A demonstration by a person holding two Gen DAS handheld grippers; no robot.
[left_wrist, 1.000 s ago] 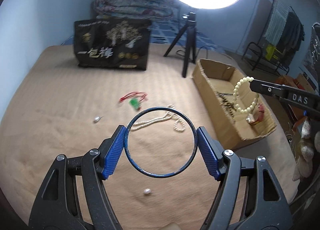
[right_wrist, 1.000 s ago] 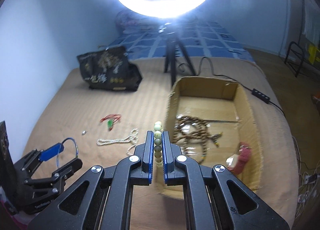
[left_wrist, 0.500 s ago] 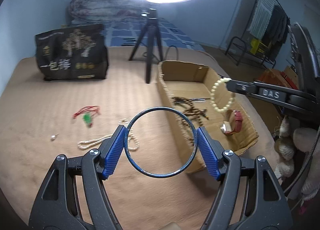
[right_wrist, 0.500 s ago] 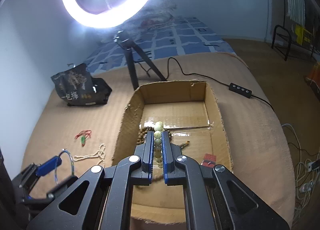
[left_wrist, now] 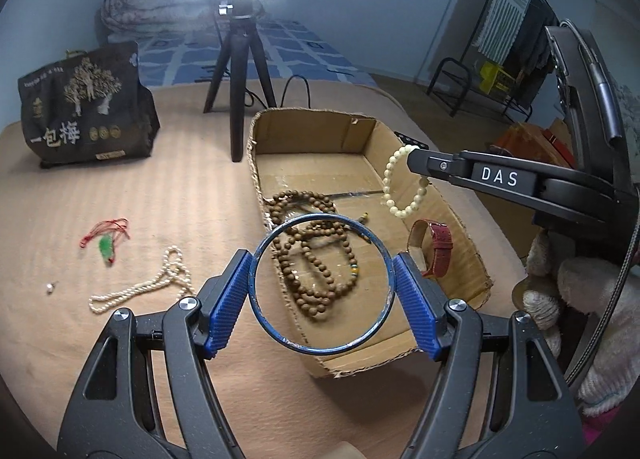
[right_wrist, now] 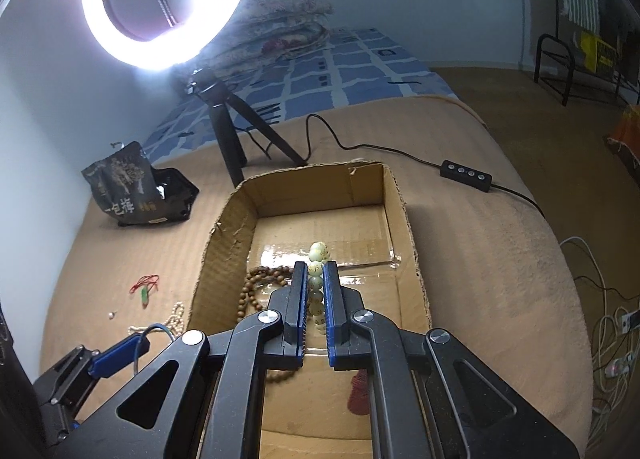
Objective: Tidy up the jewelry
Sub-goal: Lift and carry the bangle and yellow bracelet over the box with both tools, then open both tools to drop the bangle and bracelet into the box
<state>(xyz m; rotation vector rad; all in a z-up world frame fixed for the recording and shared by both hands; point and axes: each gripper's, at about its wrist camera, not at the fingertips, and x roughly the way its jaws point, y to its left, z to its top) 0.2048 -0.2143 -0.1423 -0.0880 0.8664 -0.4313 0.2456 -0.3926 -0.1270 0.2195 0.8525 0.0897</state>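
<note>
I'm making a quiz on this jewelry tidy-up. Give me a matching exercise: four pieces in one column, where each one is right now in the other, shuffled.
Things:
1. blue bangle
2. pale bead bracelet
3. brown bead strand
4. pearl necklace

Places:
A. lying on the blanket, outside the box
B. held in the left claw
C. lying inside the box
D. held in the right claw

Pairs: 1-B, 2-D, 3-C, 4-A

We see a tan bed [left_wrist: 192, 195]: a box [left_wrist: 472, 279] at right, a tripod [left_wrist: 240, 59] and bag [left_wrist: 86, 103] far, pearls [left_wrist: 160, 283], a pendant [left_wrist: 106, 247] and a stud [left_wrist: 49, 288] left.
</note>
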